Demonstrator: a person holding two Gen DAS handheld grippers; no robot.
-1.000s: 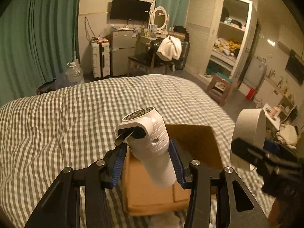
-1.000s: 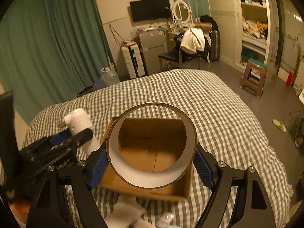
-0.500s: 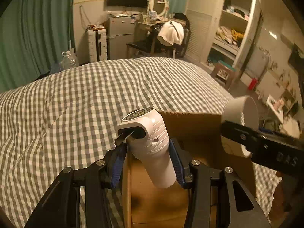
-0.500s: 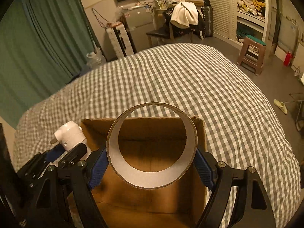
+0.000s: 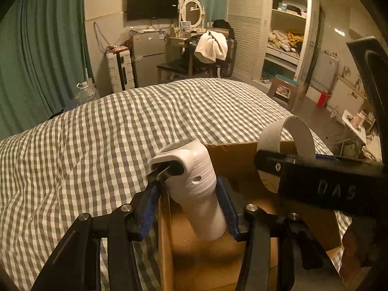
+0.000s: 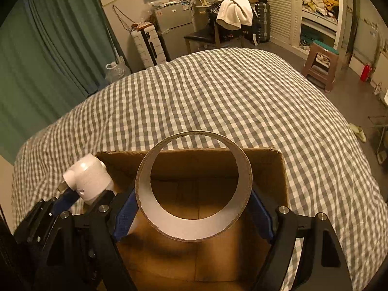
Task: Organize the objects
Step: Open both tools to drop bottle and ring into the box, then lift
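An open cardboard box [image 6: 266, 167] sits on the checked bed. A white handheld device [image 5: 191, 189] with metal prongs stands tilted between the blue pads of my left gripper [image 5: 188, 186], over the box's left edge. The jaws are opening: a gap shows at the left pad, and the right pad still lies along the device. My right gripper [image 6: 192, 194] is shut on a wide cardboard ring [image 6: 194, 230] with a white inner face, held over the box's inside. In the right wrist view the device [image 6: 87, 181] is at the box's left corner.
The grey-and-white checked bedcover [image 6: 218, 92] spreads beyond the box. Off the bed stand a chair with clothes [image 5: 208, 48], a small fridge [image 5: 148, 55], a white suitcase [image 5: 120, 70], a stool [image 6: 322, 65] and an open wardrobe [image 5: 286, 36].
Both grippers came down closer over the box. The left jaws have widened, and the white device has tipped forward between them. The ring stays gripped in the right gripper.
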